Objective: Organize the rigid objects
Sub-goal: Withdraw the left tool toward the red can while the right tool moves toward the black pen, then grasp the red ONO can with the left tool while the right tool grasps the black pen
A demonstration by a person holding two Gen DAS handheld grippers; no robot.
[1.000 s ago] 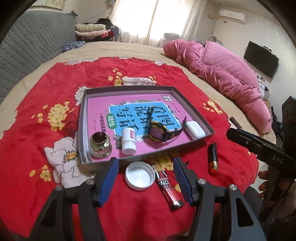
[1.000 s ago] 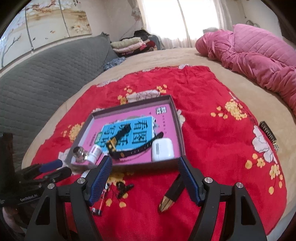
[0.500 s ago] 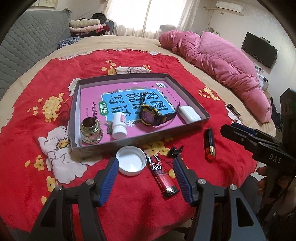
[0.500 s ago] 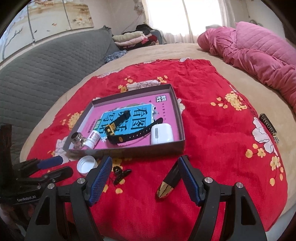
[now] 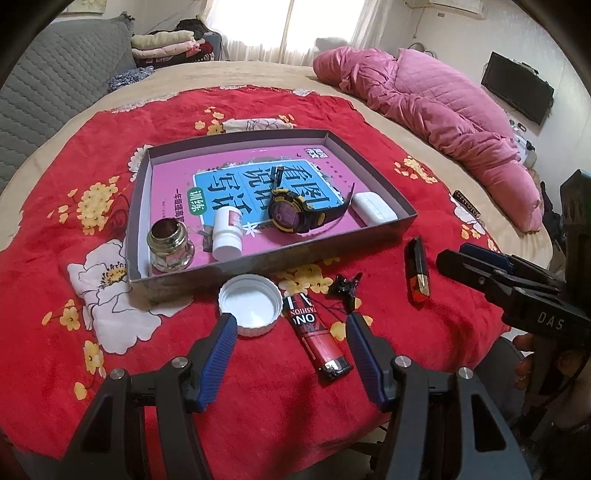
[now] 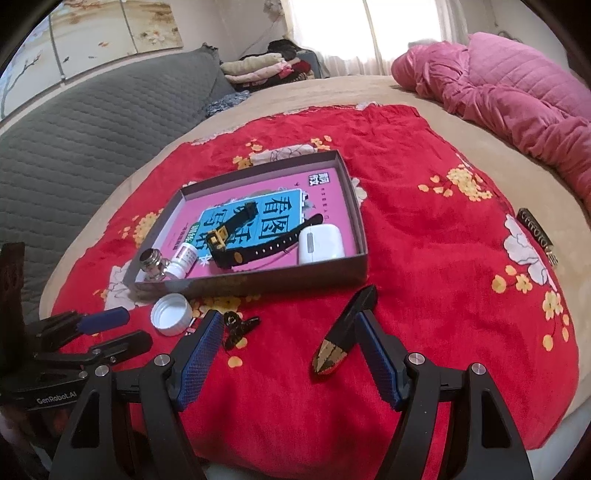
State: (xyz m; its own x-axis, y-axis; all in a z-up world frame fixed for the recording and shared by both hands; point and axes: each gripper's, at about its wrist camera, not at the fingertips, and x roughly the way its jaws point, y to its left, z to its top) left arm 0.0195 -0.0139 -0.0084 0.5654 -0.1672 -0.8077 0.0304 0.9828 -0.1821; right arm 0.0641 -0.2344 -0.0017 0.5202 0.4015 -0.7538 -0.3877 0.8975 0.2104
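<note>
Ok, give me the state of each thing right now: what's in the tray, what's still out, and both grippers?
Tray: open, on the red cloth.
Watch: in tray.
White case: in tray, shut.
White bottle: in tray, on its side.
Metal fitting: in tray, upright.
White cap: outside, hollow side up.
Red lighter: outside, lying flat.
Black clip: outside.
Lipstick: outside, lying flat.
Left gripper: open, empty.
Right gripper: open, empty.

Home bedroom. Round bed [image 5: 258, 74] with beige cover, red floral blanket [image 5: 369, 122] spread on top. Pink quilted duvet [image 5: 424, 107] bunched at far edge. Grey quilted headboard [image 6: 92, 122]. Folded clothes [image 5: 166, 42] stacked beside bright curtained window [image 5: 314, 26]. Wall-mounted TV [image 5: 517, 92]; white unit [image 5: 443, 7] high on wall, probably air conditioner. Blossom painting [image 6: 92, 33] above headboard.
</note>
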